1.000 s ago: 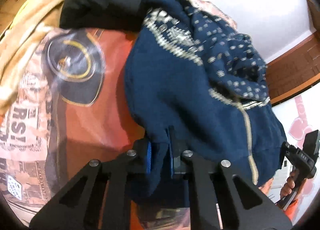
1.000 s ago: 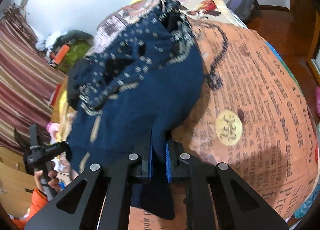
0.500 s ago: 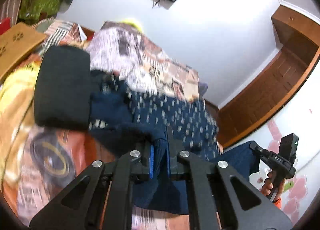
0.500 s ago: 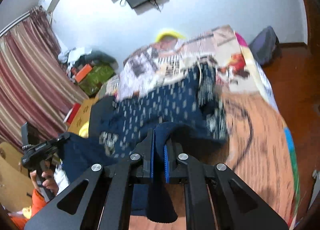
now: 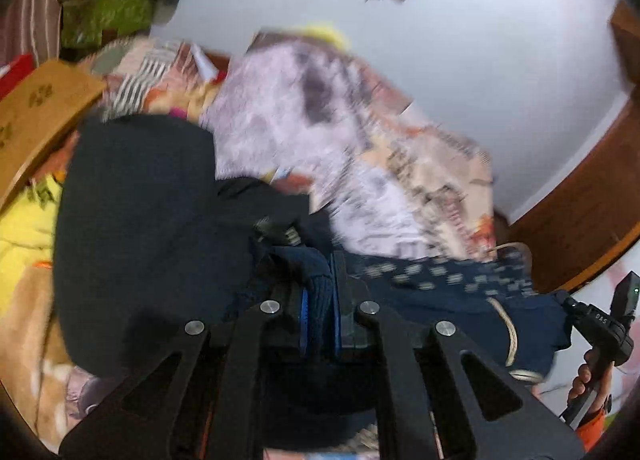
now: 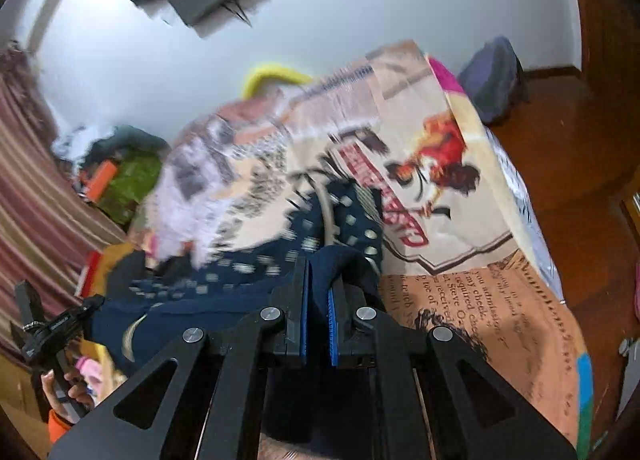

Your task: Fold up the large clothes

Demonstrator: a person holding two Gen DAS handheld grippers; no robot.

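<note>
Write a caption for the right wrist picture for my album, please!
Right gripper pinching a navy patterned sweater above the printed bedspread.

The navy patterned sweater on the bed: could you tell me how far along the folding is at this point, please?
Done: a black garment lies folded flat on the bedspread. In hand: the left gripper and right gripper are each shut on an edge of the navy sweater, which spans between them. Left: no tidy fold shows in the sweater; it looks bunched, so its folding remains.
</note>
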